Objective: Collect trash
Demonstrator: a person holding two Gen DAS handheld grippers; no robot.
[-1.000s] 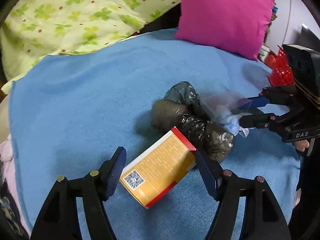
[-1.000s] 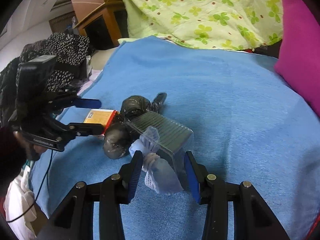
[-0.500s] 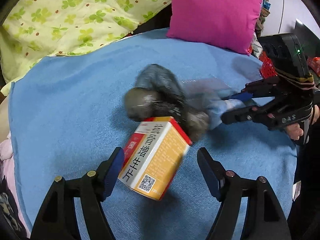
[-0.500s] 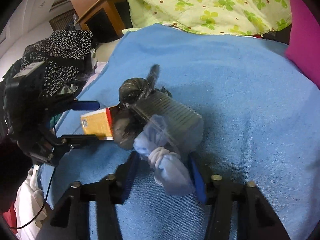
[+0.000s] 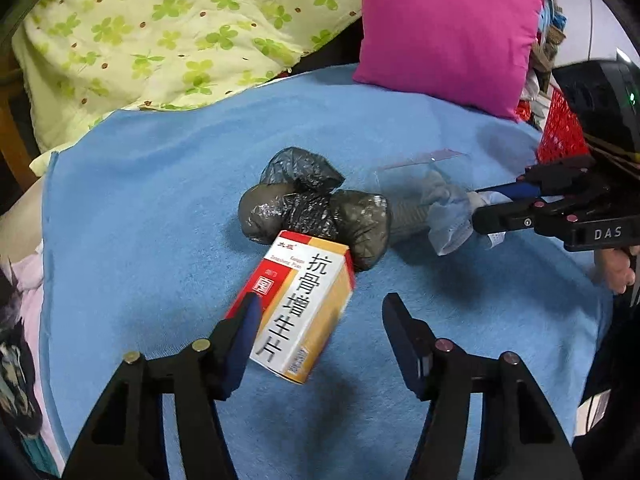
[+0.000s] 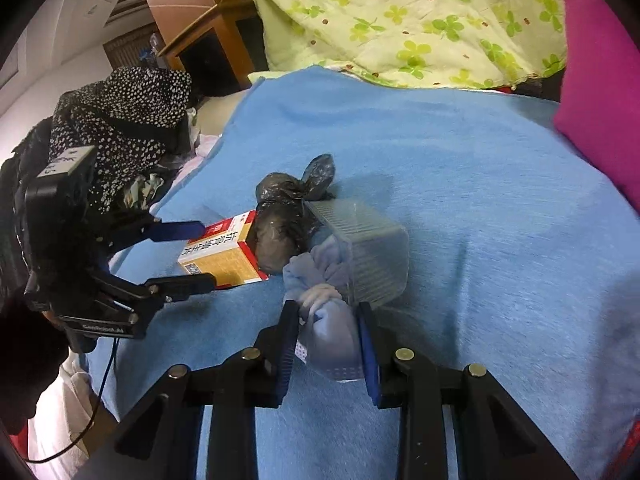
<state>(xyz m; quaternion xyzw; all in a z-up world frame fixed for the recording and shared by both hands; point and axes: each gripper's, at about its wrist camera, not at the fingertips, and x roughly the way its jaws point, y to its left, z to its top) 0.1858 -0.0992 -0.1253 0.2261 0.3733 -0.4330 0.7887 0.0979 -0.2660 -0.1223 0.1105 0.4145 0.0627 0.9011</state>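
Blue cloth wad point(image 6: 334, 334) clamped in right gripper point(image 6: 328, 344), left gripper point(image 5: 320, 340) closing, apart around box point(image 5: 298, 304).

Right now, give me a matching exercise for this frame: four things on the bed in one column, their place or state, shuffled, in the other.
Things
1. medicine box
2. blue cloth bundle
3. black bag
4. clear plastic container

Places or states
A. knotted, lying on the blue blanket behind the box
B. pinched in the right gripper
C. between the left gripper's fingers, which have just been closing; far pad not yet on it
D. ribbed, see-through, beside the bag

Pairs: 1-C, 2-B, 3-A, 4-D
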